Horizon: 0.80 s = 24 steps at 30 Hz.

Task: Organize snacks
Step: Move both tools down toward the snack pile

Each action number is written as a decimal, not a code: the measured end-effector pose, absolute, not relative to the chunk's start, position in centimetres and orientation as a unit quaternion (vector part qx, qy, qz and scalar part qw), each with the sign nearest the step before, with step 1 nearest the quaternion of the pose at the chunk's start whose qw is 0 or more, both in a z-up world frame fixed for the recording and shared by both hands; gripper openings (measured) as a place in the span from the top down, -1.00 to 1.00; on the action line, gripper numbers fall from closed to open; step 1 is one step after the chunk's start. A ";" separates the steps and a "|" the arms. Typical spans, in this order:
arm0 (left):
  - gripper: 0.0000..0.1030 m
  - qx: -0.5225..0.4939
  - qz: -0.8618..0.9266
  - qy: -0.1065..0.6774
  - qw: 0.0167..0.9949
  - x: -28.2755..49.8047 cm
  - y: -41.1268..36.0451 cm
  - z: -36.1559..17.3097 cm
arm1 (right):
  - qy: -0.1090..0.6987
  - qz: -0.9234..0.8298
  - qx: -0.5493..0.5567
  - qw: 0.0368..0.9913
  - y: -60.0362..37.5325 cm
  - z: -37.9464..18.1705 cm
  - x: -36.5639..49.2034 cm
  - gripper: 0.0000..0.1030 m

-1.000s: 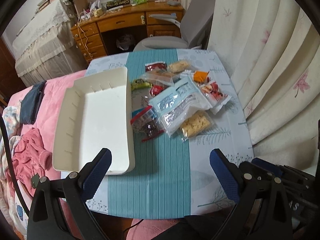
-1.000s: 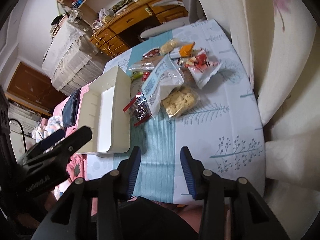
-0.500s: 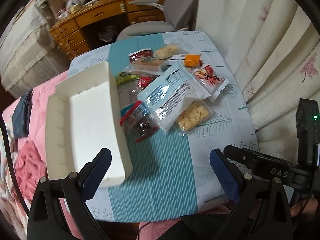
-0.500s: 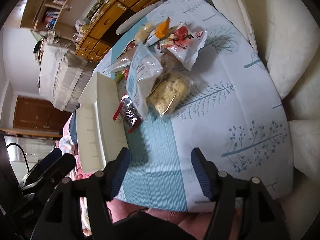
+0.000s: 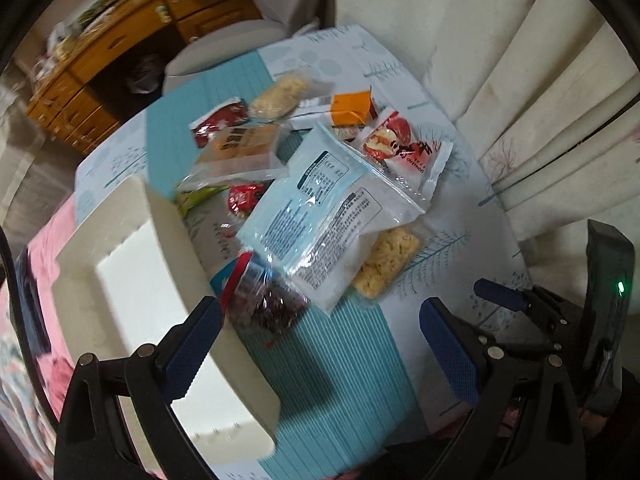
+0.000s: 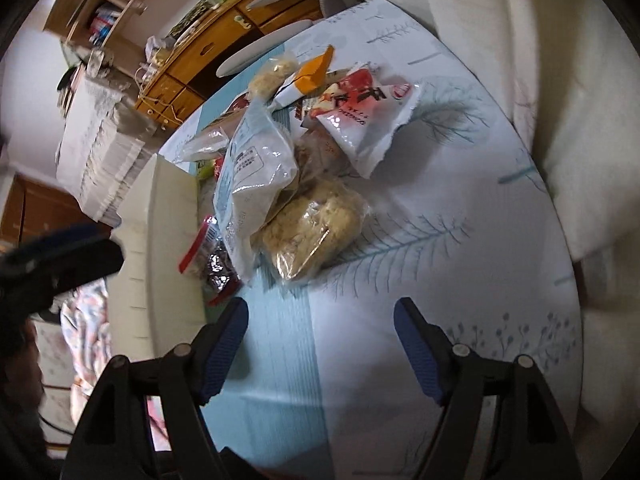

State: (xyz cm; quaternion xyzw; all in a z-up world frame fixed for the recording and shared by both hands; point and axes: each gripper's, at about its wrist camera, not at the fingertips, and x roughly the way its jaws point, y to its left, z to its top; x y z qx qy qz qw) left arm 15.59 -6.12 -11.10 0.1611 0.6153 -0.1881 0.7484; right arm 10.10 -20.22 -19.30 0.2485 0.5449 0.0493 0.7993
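- The snacks lie in a loose heap on a table (image 5: 452, 216) covered by a pale cloth with a teal stripe down its middle.
- On top of the heap is a large clear bag with a blue label (image 5: 320, 216), overlapping several packets beneath it.
- A clear packet of pale crackers (image 6: 312, 232) pokes out from under that bag on the side nearer the curtain.
- A small bag of dark snacks with a red strip (image 5: 264, 300) lies at the near end of the heap, just beside the white tray.
- The white tray (image 5: 172, 236) sits to the left of the heap, its long wall touching or nearly touching the packets; nothing shows inside it.
- Farther back are a white and red packet (image 5: 404, 148), an orange carton (image 5: 350, 108), a brown packet (image 5: 244, 144) and another bag of pale biscuits (image 5: 280, 94).
- The left tongs (image 5: 320, 344) hang wide open above the tray's near corner and the teal stripe, gripping nothing; the dark snack bag is just past one blue pad.
- The right tongs (image 6: 320, 340) are opening over bare cloth short of the cracker packet, with nothing between the pads.
- Cream curtains (image 5: 540, 92) crowd the table's right edge.
- A grey chair (image 5: 240, 32) and a wooden desk (image 5: 120, 44) stand beyond the far end.
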 end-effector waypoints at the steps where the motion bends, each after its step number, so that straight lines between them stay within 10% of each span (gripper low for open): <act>1: -0.91 0.169 -0.195 0.620 0.741 16.2 -6.4 -11.8 | 0.542 0.050 0.238 0.805 -19.8 -19.5 10.3 -0.47; 24: -0.99 0.160 -0.238 0.690 0.665 24.4 -8.7 -24.2 | 0.473 0.030 -0.047 0.879 -12.6 -22.6 13.6 -0.76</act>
